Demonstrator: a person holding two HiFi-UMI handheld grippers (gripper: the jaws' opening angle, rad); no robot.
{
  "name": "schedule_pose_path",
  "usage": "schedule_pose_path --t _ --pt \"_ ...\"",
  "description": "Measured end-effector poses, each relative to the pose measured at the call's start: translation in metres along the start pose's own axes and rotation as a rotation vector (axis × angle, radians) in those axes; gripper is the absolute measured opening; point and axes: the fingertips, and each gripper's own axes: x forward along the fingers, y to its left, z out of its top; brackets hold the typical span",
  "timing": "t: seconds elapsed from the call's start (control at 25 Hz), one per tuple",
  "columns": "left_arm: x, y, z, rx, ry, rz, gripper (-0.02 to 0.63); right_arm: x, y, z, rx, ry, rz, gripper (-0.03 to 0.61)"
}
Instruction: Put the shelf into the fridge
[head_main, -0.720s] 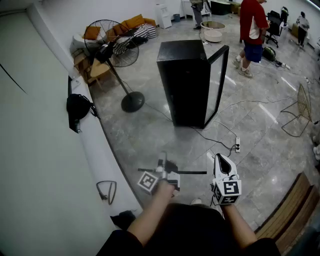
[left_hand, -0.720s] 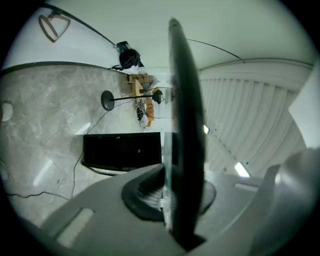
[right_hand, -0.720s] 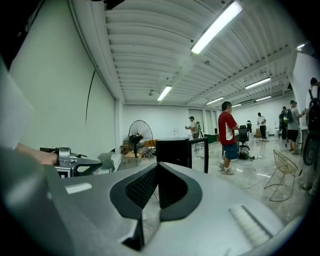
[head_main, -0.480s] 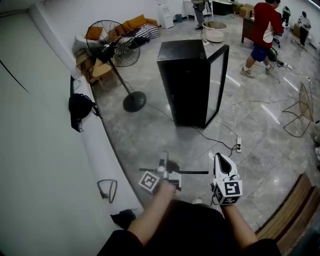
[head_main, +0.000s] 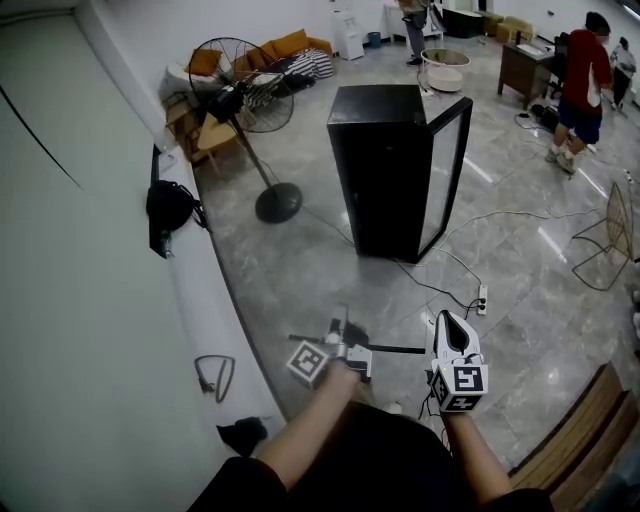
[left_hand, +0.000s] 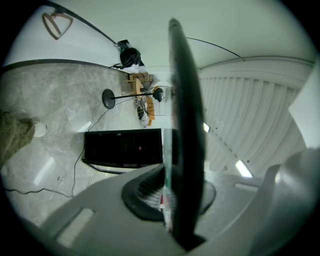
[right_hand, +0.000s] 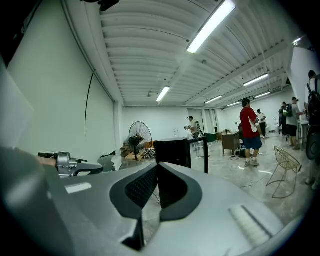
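A thin dark fridge shelf (head_main: 390, 347) shows edge-on in the head view, level above the floor, with my left gripper (head_main: 338, 336) shut on it. In the left gripper view the shelf (left_hand: 186, 125) runs as a dark band up from between the jaws of the left gripper (left_hand: 174, 205). The black fridge (head_main: 385, 165) stands a few steps ahead, its glass door (head_main: 448, 170) swung open to the right. My right gripper (head_main: 448, 322) is beside the shelf's right end, shut and empty; its pads (right_hand: 172, 187) meet with nothing between them. The fridge (right_hand: 172, 152) lies straight ahead of it.
A standing fan (head_main: 245, 100) is left of the fridge, with a couch and clutter behind it. A white wall (head_main: 90, 300) runs along the left, with a black bag (head_main: 170, 205). Cables and a power strip (head_main: 481, 297) cross the floor. A person in red (head_main: 583, 85) stands far right. A wire chair (head_main: 605, 235) is at the right.
The view has moved slightly toward the fridge. The person in red has walked from behind the fridge to the far right. Both grippers keep their hold and pose.
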Motion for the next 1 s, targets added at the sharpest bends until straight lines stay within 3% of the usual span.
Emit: schedule_pose_path --t 0.36,1.0 --pt "0.050 0.010 0.010 -0.021 0.020 0.007 0.017 0.045 0.000 0.011 -0.013 0.009 0.002 0.000" --pt "0.232 0.044 0.068 -0.037 0.079 0.023 0.017 0.235 -0.033 0.034 -0.044 0.067 -0.050 0.000"
